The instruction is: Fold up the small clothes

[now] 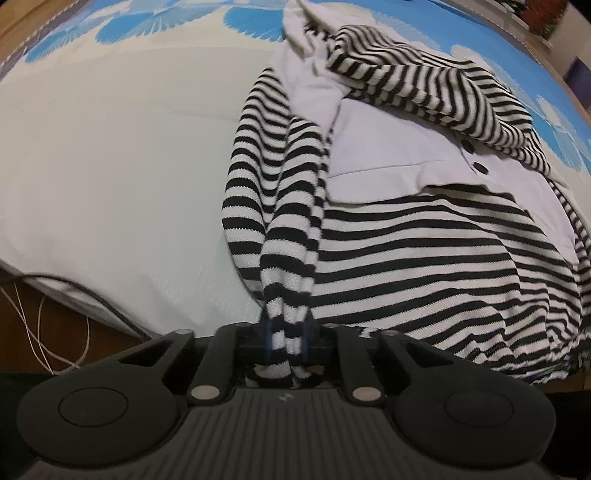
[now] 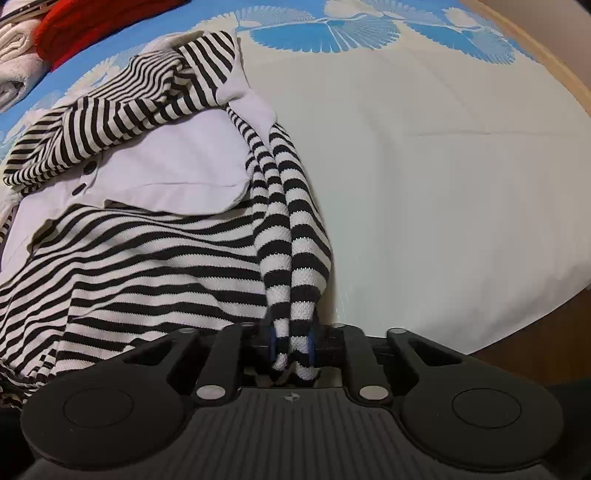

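The left gripper (image 1: 286,338) has its jaws pinched nearly closed on a bunched edge of the black-and-white striped knit top with a white collar panel and dark buttons (image 1: 424,243), and the right gripper (image 2: 291,341) pinches the opposite bunched edge of the same garment (image 2: 147,251) just as tightly; in each view the blue-edged pads press the fabric from both sides. From each grip a rope of striped cloth runs away toward the shoulders, taut and lifted off the surface. The fold looks barely begun: both lower corners are secured, but the body is still spread out, and a striped sleeve lies crumpled across the collar, so the fold-over and tidying remain. The garment rests on a pale bedsheet with blue fan prints (image 1: 110,155). Far off, red and white folded cloths (image 2: 55,33) sit at the sheet's edge.
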The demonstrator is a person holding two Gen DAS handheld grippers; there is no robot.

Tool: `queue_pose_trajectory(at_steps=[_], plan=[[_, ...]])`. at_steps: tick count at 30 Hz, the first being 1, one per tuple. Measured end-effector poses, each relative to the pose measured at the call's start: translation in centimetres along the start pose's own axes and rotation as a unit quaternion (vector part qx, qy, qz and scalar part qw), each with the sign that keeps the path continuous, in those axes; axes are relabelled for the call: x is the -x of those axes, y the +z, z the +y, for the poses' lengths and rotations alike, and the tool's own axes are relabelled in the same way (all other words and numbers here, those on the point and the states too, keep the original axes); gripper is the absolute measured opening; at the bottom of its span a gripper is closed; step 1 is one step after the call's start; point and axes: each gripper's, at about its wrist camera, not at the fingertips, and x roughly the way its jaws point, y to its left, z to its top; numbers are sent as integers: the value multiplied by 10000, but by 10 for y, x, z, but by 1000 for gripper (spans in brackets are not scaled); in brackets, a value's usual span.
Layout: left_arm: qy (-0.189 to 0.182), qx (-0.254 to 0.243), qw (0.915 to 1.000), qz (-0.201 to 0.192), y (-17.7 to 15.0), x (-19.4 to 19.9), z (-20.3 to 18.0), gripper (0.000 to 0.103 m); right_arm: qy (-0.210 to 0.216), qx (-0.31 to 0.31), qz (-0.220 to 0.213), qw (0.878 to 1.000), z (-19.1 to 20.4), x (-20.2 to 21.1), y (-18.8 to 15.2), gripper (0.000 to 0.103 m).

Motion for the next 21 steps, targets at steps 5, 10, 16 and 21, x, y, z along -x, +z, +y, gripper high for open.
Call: queue_pose_trajectory(at_steps=[5,10,16,21], plan=[[-11,-46,9996,-285,0,12,-4,10,172,-217,-513,9983,-6,20,5,8],[-183,-190,9955,-915,1,45,-11,9,565,-351,-1254,9899,-13,63,11,7],[-931,-217,9843,-1486,-10,126,-5,9,1116,-424,-1913,9742,-37,144,11,6],[-1428,-219,9746,-1711,-39,176,7,9,1354,-393,-2195,9654,-69,210,-11,6]])
